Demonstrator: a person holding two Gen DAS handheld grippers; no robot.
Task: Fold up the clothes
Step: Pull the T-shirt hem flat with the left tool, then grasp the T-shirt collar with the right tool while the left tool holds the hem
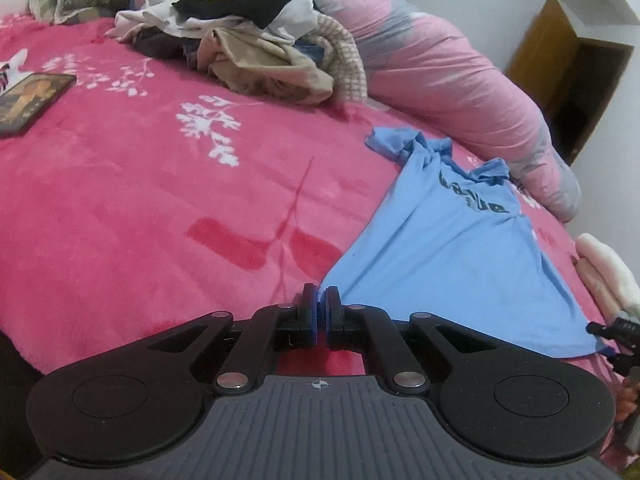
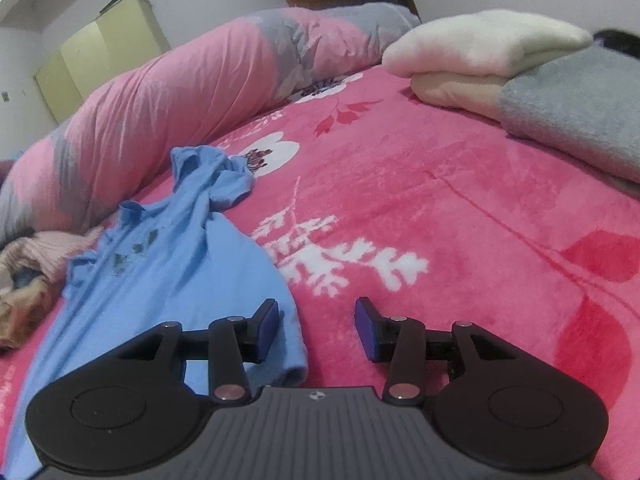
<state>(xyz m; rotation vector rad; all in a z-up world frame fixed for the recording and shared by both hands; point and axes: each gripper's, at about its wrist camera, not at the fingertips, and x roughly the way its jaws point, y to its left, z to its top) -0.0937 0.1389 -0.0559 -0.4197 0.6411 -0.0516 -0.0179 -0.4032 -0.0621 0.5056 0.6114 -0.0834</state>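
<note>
A light blue T-shirt (image 1: 452,256) with dark lettering lies spread on the pink flowered blanket (image 1: 160,200), its collar end bunched toward the rolled duvet. My left gripper (image 1: 321,300) is shut on the near left corner of the shirt's hem, and the cloth runs taut from the pads. In the right wrist view the same T-shirt (image 2: 168,264) lies to the left. My right gripper (image 2: 318,320) stands open just above the blanket (image 2: 440,208). Its left finger (image 2: 266,326) hangs over the other hem corner, and nothing is pinched between the pads.
A heap of unfolded clothes (image 1: 248,48) sits at the far side of the bed. A rolled pink and grey duvet (image 2: 160,92) runs along the back. Folded white (image 2: 488,52) and grey (image 2: 580,108) garments lie at the right. A dark flat book (image 1: 32,100) rests at the left.
</note>
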